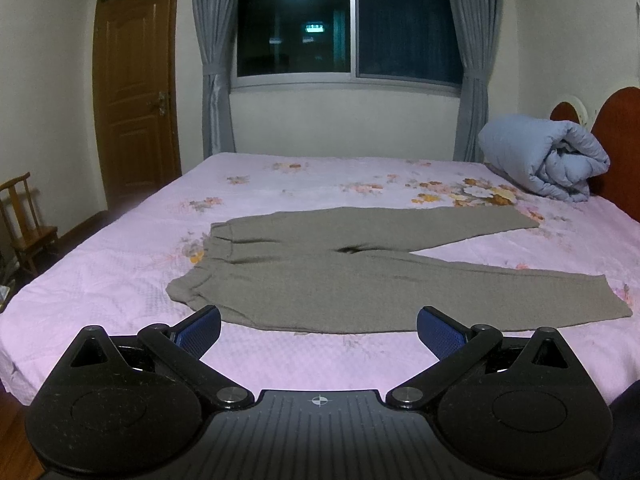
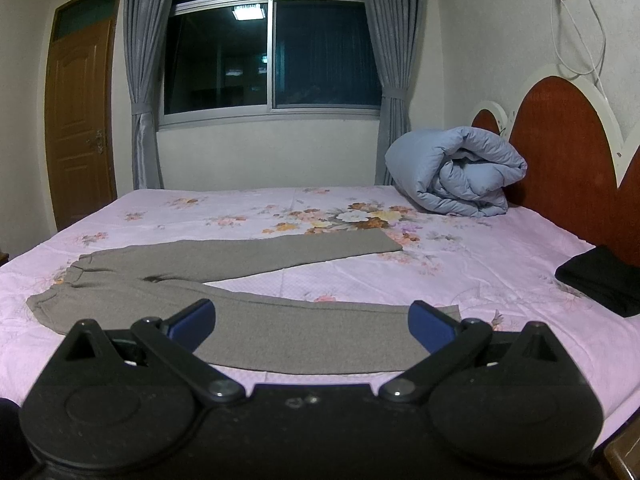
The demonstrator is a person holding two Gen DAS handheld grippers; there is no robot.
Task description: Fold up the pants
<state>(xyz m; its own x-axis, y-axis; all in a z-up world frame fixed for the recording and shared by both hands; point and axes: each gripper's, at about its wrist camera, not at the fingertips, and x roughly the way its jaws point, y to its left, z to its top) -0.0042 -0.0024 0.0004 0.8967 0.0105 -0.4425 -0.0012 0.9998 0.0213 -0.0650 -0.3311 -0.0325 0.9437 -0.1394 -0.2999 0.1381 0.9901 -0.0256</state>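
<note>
- The left gripper (image 1: 319,330) hangs over the near edge of the bed (image 1: 100,280), its blue pads (image 1: 200,334) spread wide with nothing between them; bare pink sheet lies under the gap.
- The right gripper (image 2: 312,326) is likewise spread wide and empty, held over the nearer leg of the pants (image 2: 280,336) close to the same near edge.
- The grey pants (image 1: 320,284) lie flat along the near half of the bed, waistband toward the foot end at left, both legs fanning apart toward the headboard (image 2: 568,152).
- Open sheet runs beyond the pants to the far edge.
- A rolled blue duvet (image 2: 456,172) sits at the far headboard corner.
- A folded black cloth (image 2: 604,280) lies by the headboard edge, well apart from the pants.
</note>
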